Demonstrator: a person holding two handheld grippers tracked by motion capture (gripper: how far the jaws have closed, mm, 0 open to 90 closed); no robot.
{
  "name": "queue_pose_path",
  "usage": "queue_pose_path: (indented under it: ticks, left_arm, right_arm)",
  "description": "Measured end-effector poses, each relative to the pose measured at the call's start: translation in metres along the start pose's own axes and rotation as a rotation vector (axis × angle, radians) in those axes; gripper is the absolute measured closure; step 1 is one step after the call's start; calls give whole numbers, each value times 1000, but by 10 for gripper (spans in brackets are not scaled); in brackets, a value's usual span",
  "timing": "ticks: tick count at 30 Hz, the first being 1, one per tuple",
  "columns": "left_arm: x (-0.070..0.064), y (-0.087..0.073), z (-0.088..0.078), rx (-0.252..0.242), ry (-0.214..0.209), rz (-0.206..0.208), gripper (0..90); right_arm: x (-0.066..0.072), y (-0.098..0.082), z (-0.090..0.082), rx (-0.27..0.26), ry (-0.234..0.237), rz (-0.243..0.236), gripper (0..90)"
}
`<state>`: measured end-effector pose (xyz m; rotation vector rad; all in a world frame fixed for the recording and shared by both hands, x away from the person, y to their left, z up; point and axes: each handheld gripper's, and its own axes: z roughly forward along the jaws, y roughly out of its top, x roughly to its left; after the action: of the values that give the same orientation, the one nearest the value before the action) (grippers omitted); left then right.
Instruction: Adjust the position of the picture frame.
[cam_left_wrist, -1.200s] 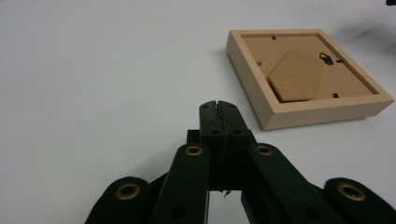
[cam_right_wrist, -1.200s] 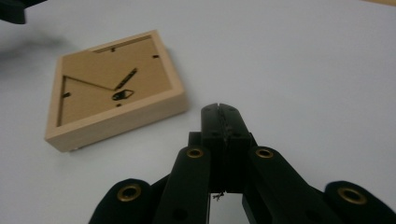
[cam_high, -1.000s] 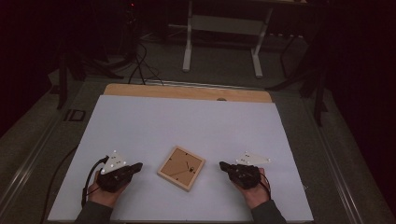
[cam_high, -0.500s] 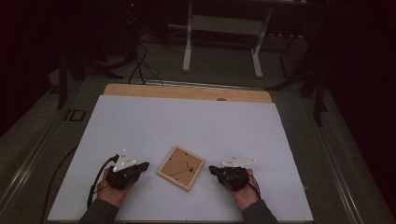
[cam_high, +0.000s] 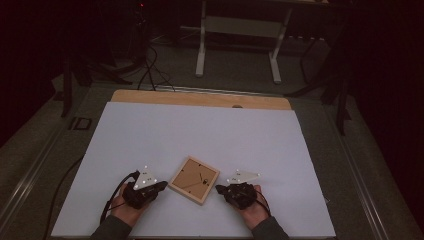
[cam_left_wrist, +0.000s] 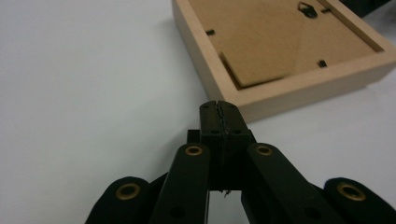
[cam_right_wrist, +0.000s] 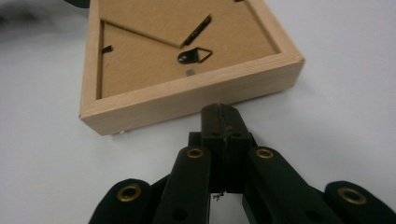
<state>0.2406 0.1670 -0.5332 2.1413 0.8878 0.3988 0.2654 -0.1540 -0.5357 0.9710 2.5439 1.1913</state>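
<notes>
Fingers of the left gripper and the right gripper are pressing fully together, gripping nothing. Between them the wooden picture frame is lying back-side up, nearer the table's front edge than its far edge, turned cornerwise. Each gripper's tips are sitting just beside a frame side; contact cannot be told. The white tabletop is resting under it, with a bare wooden strip running along the far edge. A dark floor with cables is surrounding the table.

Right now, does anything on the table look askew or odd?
The wooden picture frame lies back side up and turned at an angle to the table edges. Nothing looks spilled or broken. Both tongs, left and right, sit shut beside it.
</notes>
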Motion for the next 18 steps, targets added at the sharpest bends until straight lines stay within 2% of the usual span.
queue_pose_path:
  ticks: [2,14,18]
  left_arm:
    - [-1,-1,0,11,3,13,900]
    - [-3,-1,5,25,-13,26,900]
    - [-8,2,8,32,-17,36,900]
  right_arm:
    - [2,0,2,6,4,-5,899]
    - [1,3,8,22,-3,-7,900]
    - [-5,3,7,22,-15,15,900]
